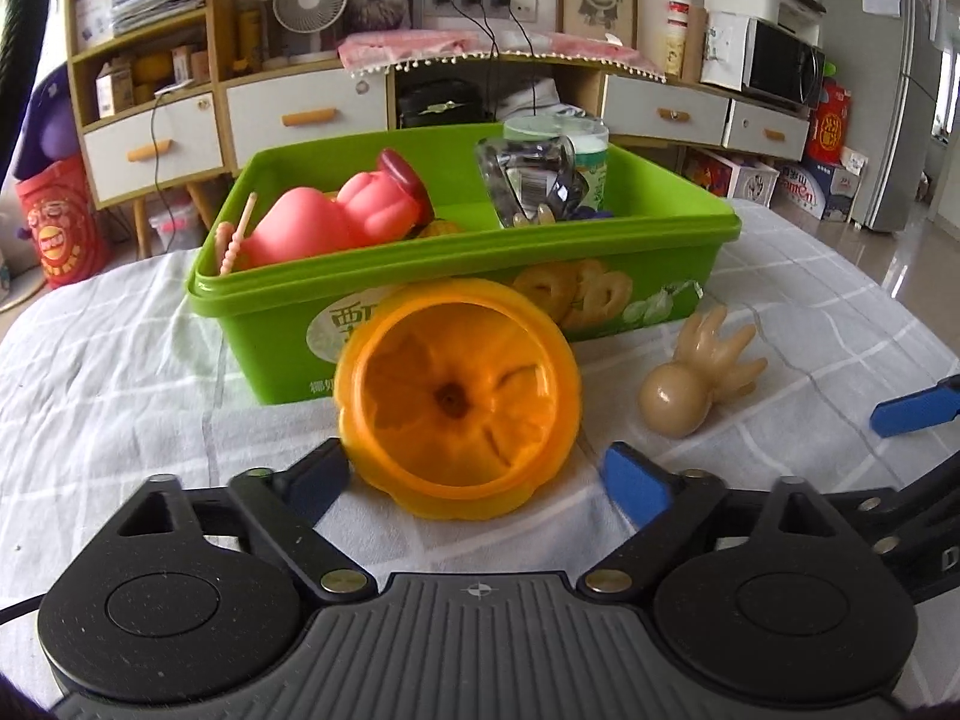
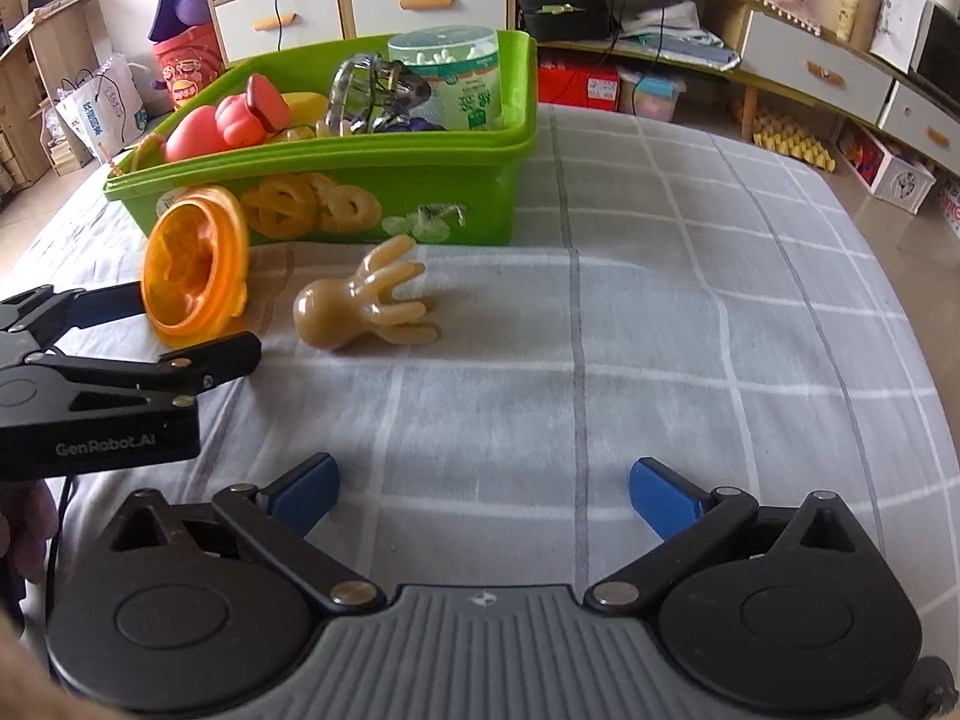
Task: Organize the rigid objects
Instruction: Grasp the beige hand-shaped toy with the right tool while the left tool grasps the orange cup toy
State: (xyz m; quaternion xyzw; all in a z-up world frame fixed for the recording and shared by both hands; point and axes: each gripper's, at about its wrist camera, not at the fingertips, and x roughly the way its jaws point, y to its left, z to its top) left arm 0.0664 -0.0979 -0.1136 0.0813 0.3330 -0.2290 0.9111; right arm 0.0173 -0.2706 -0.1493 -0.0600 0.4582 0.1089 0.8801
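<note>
An orange pumpkin-shaped cup (image 1: pixel 456 396) lies on its side on the checked cloth, its mouth towards the left wrist camera, against the front of a green bin (image 1: pixel 660 264). My left gripper (image 1: pixel 474 477) is open around the cup; a gap shows beside the right pad. In the right wrist view the cup (image 2: pixel 192 264) sits between the left gripper's (image 2: pixel 192 324) fingers. A tan octopus toy (image 1: pixel 690 384) lies right of the cup. My right gripper (image 2: pixel 483 480) is open and empty, short of the octopus toy (image 2: pixel 360 306). The bin (image 2: pixel 480 192) holds a pink toy (image 2: pixel 222 120), a clear glass piece (image 2: pixel 372 90) and a canister (image 2: pixel 456 78).
A grey checked cloth (image 2: pixel 660 330) covers the table, bare on the right half. Drawer cabinets (image 1: pixel 288 120) and shelves stand behind the table. A blue finger of the right gripper (image 1: pixel 912 411) shows at the right edge of the left wrist view. A hand (image 2: pixel 18 528) holds the left gripper.
</note>
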